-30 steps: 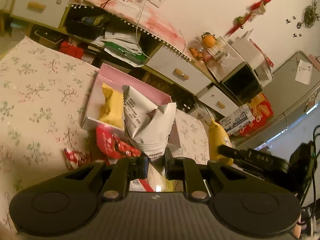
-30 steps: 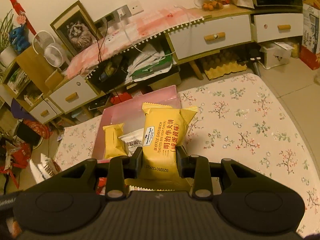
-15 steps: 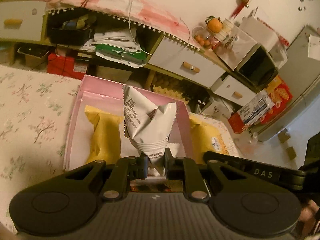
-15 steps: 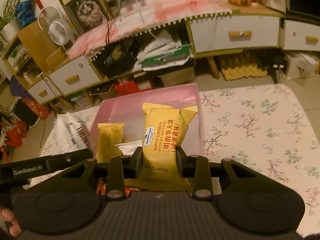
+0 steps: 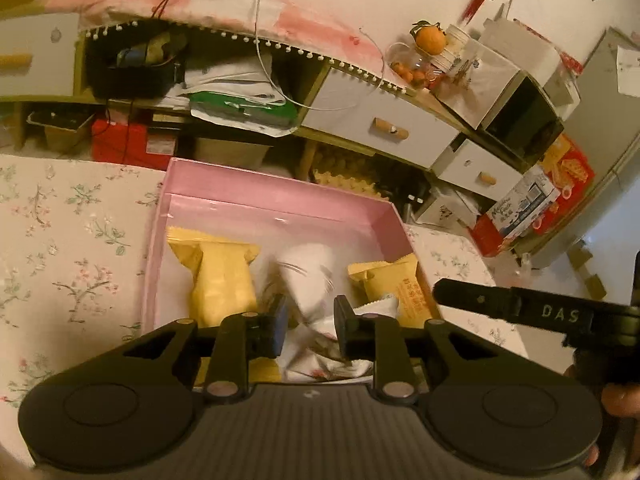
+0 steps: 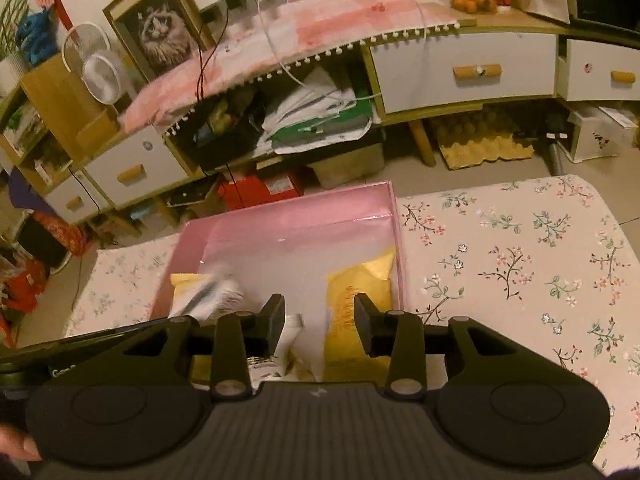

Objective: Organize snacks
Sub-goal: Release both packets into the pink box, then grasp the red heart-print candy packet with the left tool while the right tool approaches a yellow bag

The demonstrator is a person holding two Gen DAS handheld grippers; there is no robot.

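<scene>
We've just been opening both grippers, left and right, dropping white packet and yellow packet into the pink box.

Snack packets in box

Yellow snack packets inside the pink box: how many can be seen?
2. One yellow packet lies at the left of the pink box; the other yellow packet lies against its right wall. Between them a blurred white packet could hide more.
</scene>
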